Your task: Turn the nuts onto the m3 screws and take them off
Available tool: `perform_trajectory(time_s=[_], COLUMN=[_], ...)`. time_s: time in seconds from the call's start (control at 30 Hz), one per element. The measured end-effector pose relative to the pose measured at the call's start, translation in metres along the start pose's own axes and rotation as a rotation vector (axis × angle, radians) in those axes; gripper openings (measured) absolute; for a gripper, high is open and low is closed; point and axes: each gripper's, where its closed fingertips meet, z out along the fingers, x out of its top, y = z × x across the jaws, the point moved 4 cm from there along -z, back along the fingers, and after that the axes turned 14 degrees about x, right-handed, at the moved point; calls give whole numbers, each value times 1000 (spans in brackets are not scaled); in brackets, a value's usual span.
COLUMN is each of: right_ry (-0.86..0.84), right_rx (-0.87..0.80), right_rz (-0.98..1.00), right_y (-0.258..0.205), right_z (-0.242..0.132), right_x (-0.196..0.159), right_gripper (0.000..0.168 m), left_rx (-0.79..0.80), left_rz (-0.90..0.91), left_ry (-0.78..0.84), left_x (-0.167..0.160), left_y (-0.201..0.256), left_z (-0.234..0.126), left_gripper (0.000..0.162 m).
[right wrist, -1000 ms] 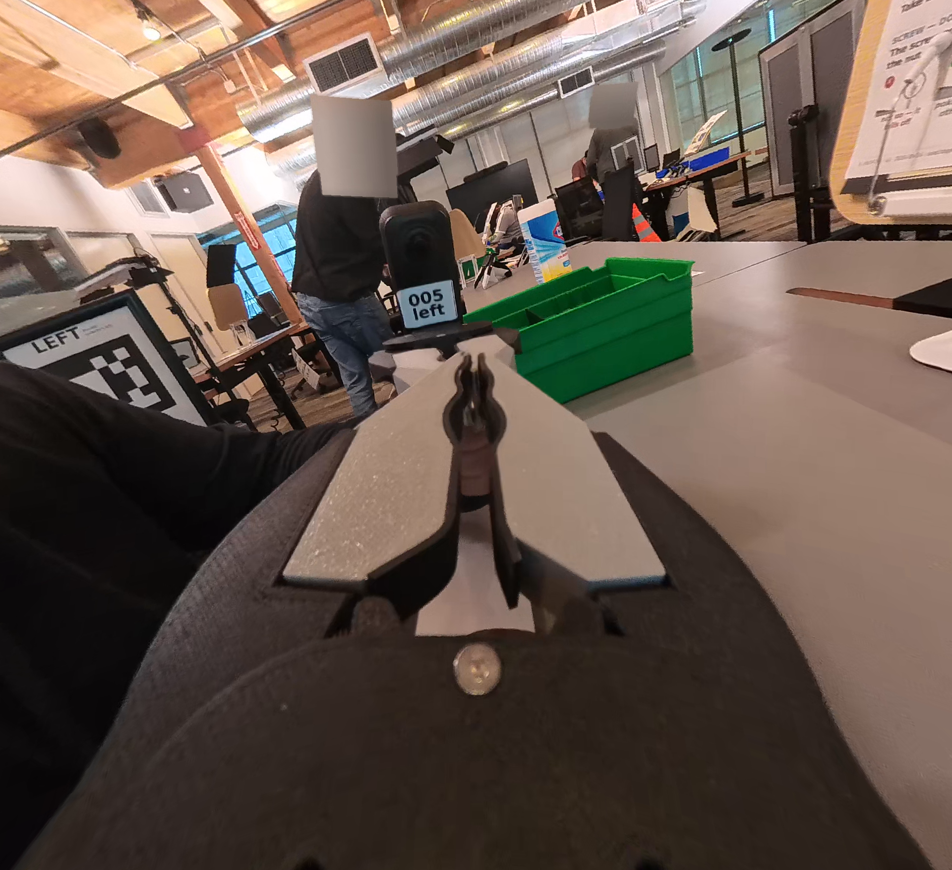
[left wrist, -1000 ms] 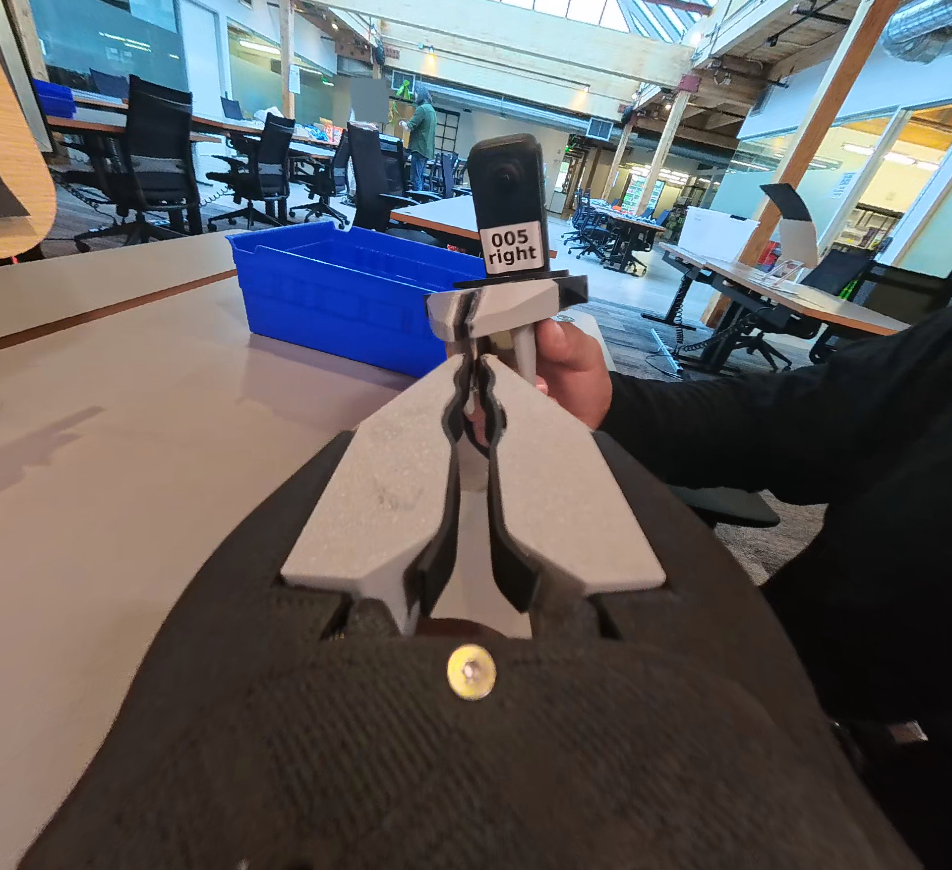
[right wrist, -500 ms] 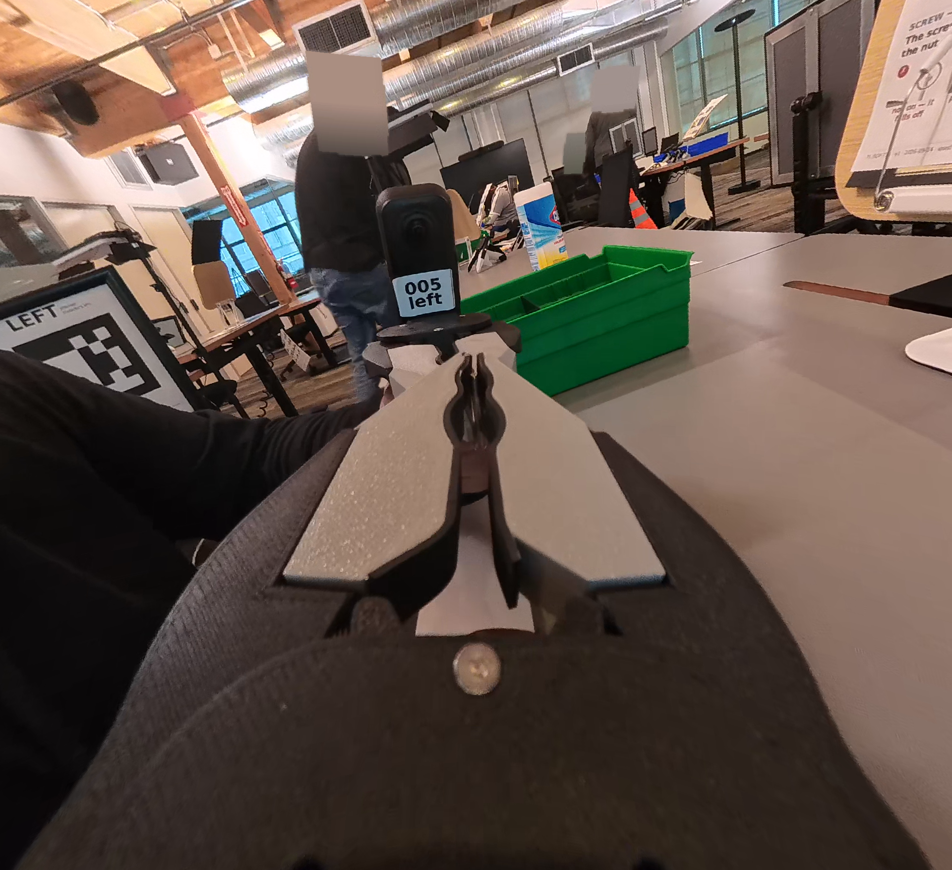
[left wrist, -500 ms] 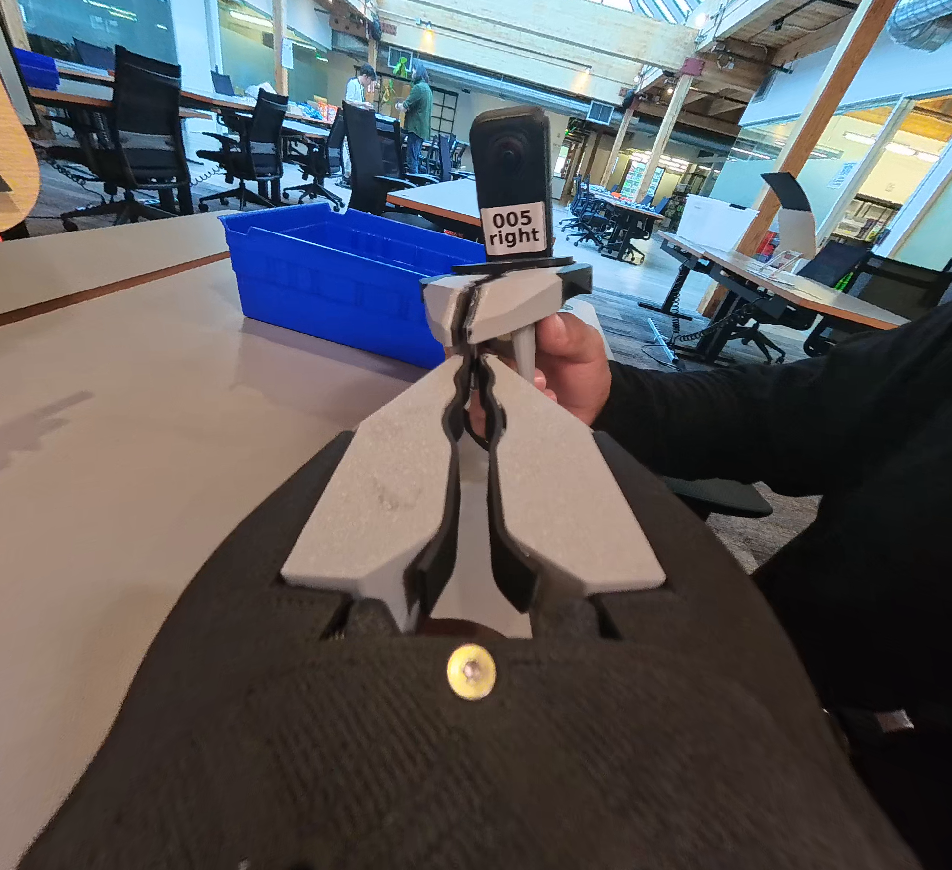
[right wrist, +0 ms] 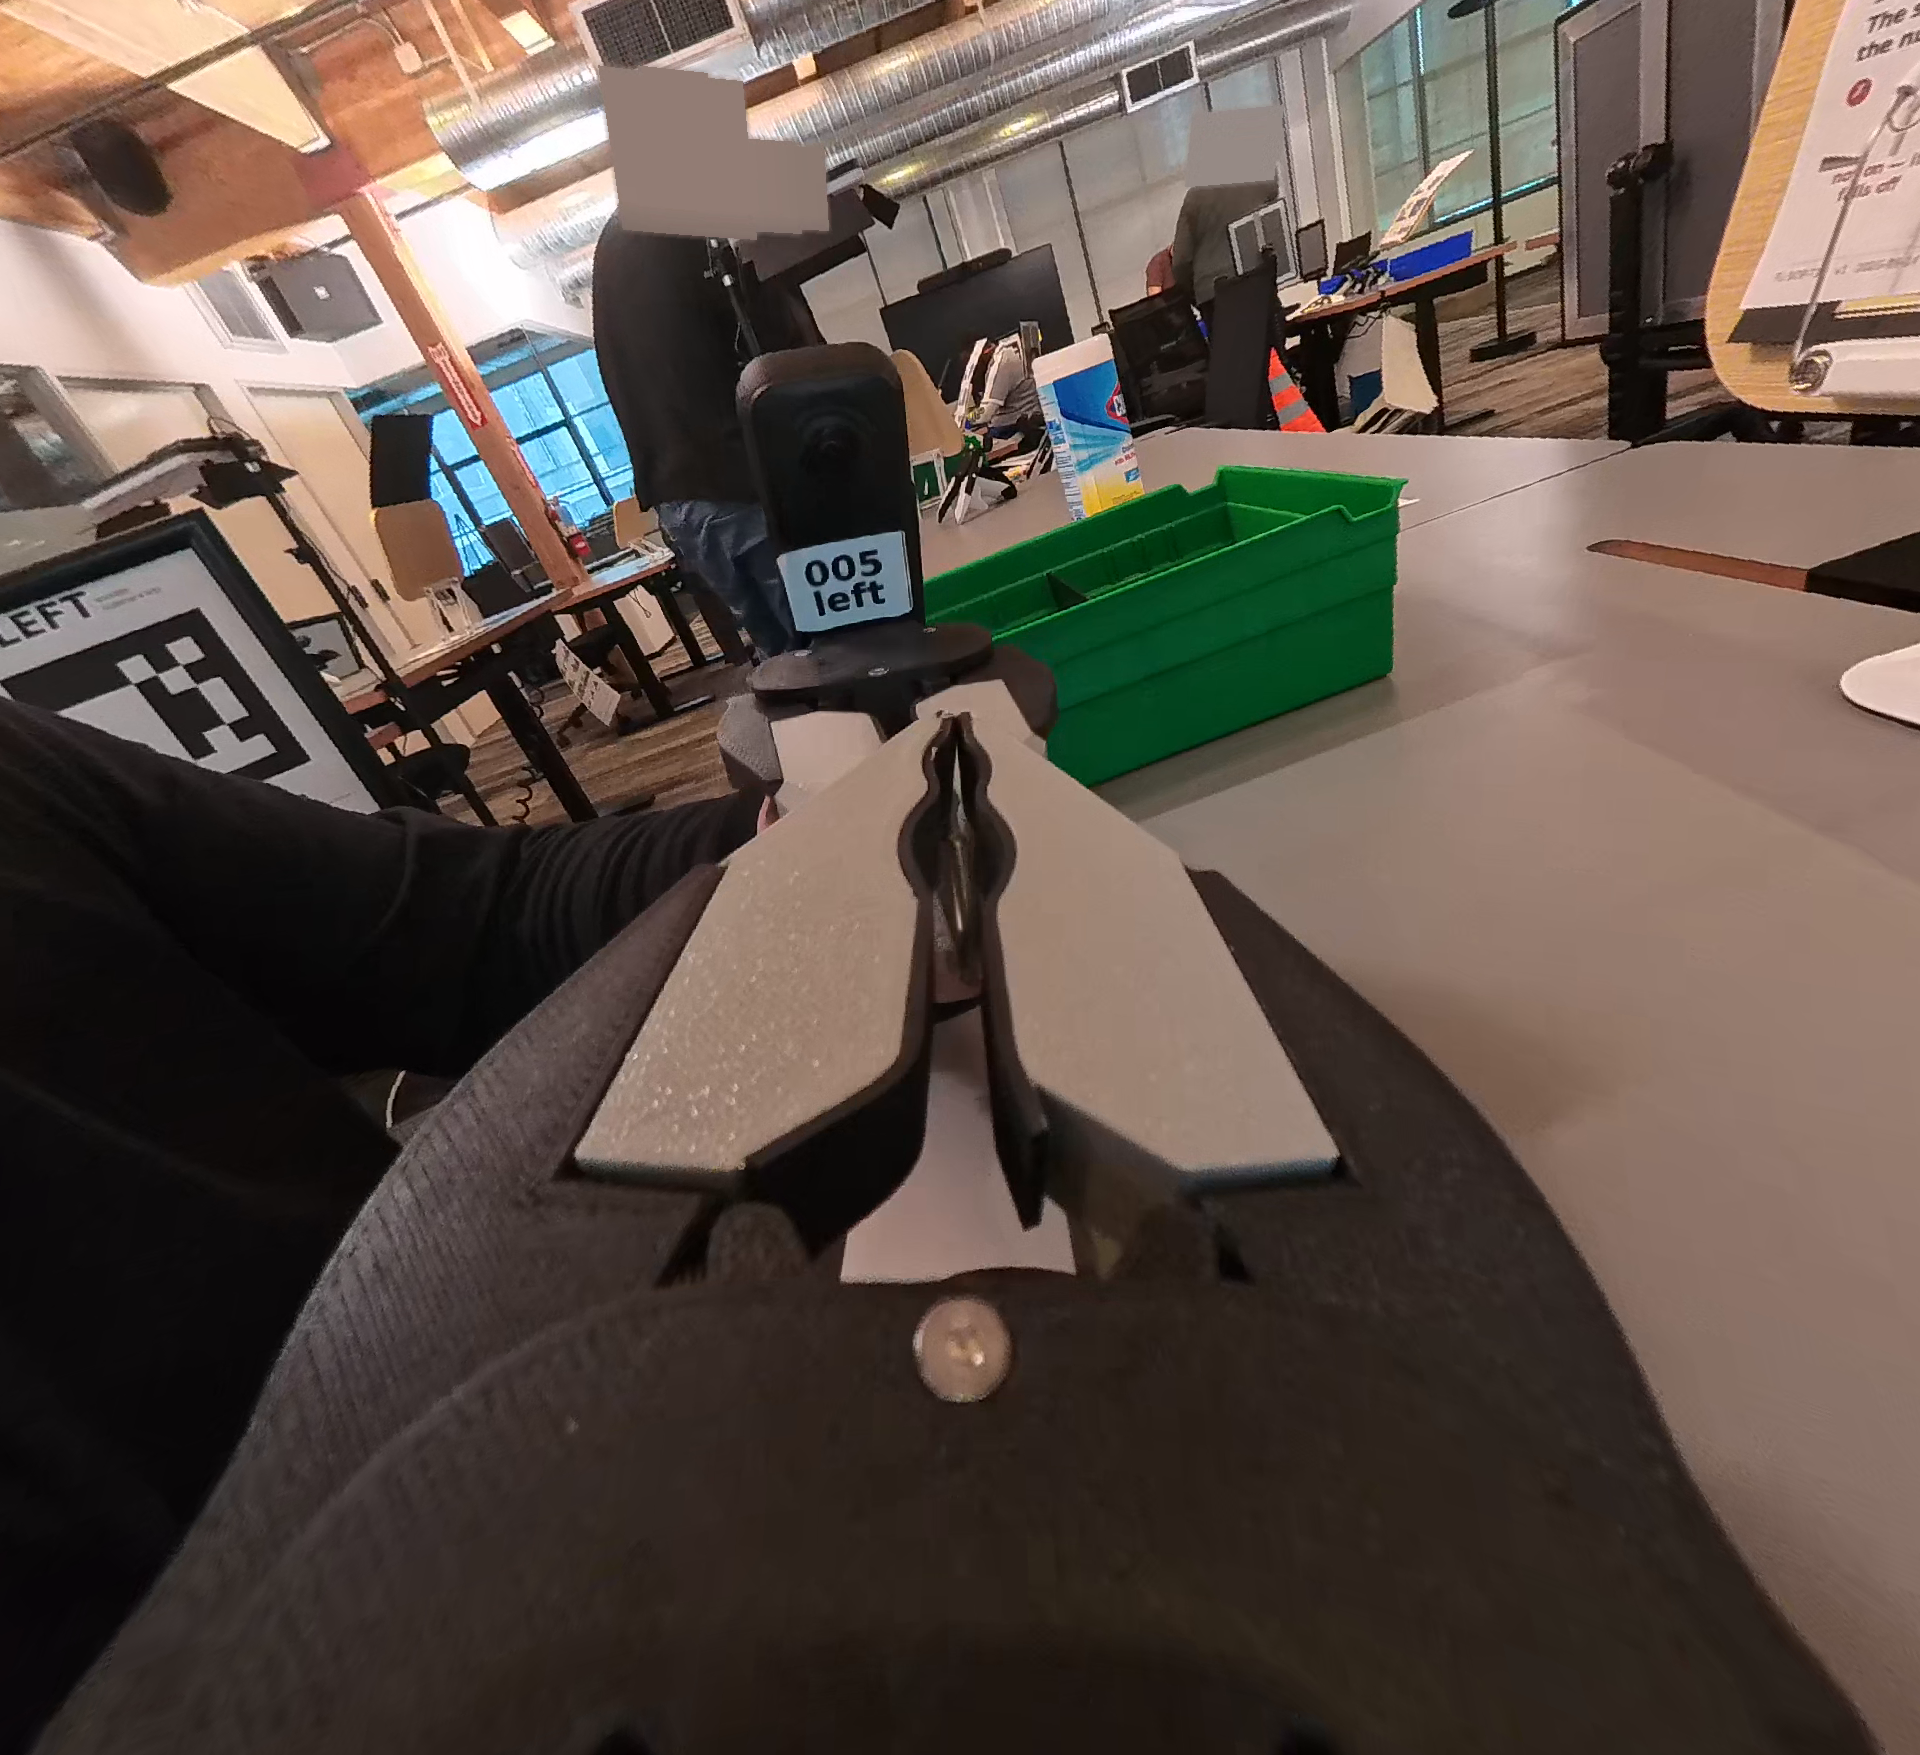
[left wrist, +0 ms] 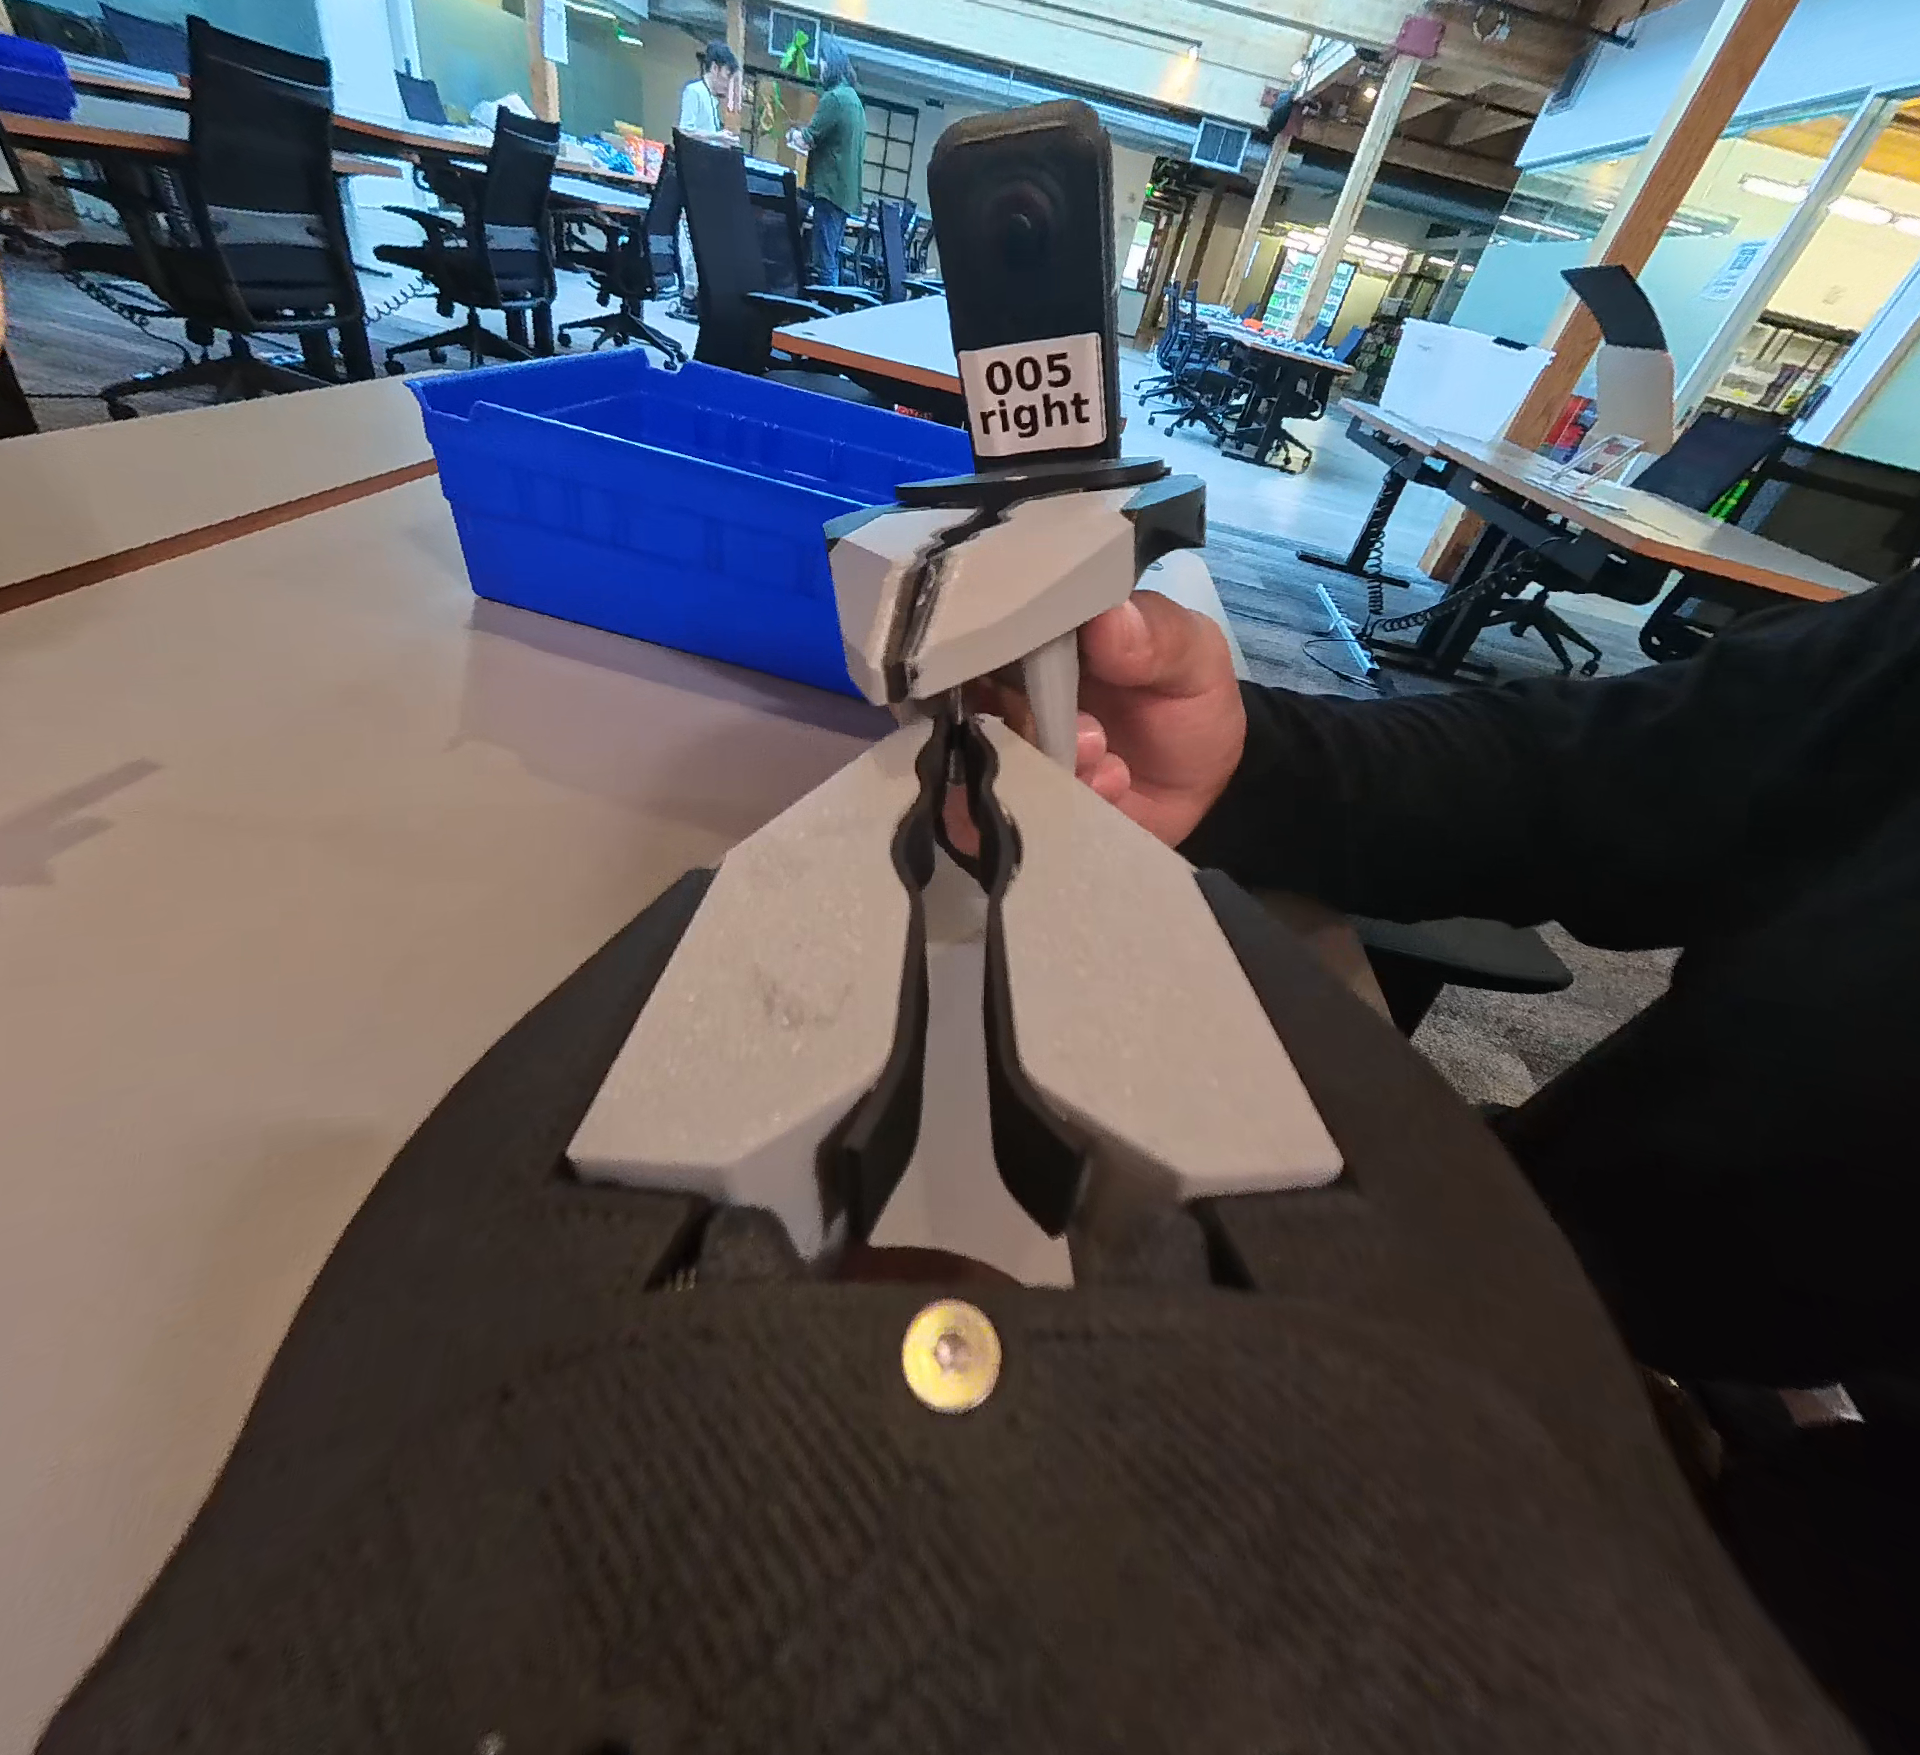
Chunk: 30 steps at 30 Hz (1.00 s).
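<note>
Screw and nut are too small to make out cleanly; only a thin metal sliver (right wrist: 961,858) shows in the notch between the right gripper's (right wrist: 956,749) fingers, which are pressed together on it. Going left to right: a blue bin (left wrist: 665,500) sits on the desk (left wrist: 260,770) beyond and left of the left gripper's (left wrist: 954,770) fingers, likely for parts. Those fingers are nearly together; whether they pinch anything I cannot tell. Both grippers meet tip to tip above the desk, presumably so one holds while the other turns. A green bin (right wrist: 1195,604) lies beyond and right of the right fingers.
</note>
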Motion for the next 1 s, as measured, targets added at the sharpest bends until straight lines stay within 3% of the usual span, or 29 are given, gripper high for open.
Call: perform_trajectory(time_s=[0.4, 0.57, 1.0], right_ry=[48, 4, 17], right_rx=[-19, -16, -43], right_rz=[11, 5, 17], right_y=[2, 1, 3], right_z=[-13, -7, -7], right_x=[8, 1, 1], right_gripper=[8, 0, 0], left_rx=[6, 5, 17], left_rz=[-57, -50, -68], left_ry=[47, 39, 44], left_x=[8, 7, 7], left_y=[-8, -5, -6], left_z=[-6, -4, -3], left_gripper=[0, 0, 0])
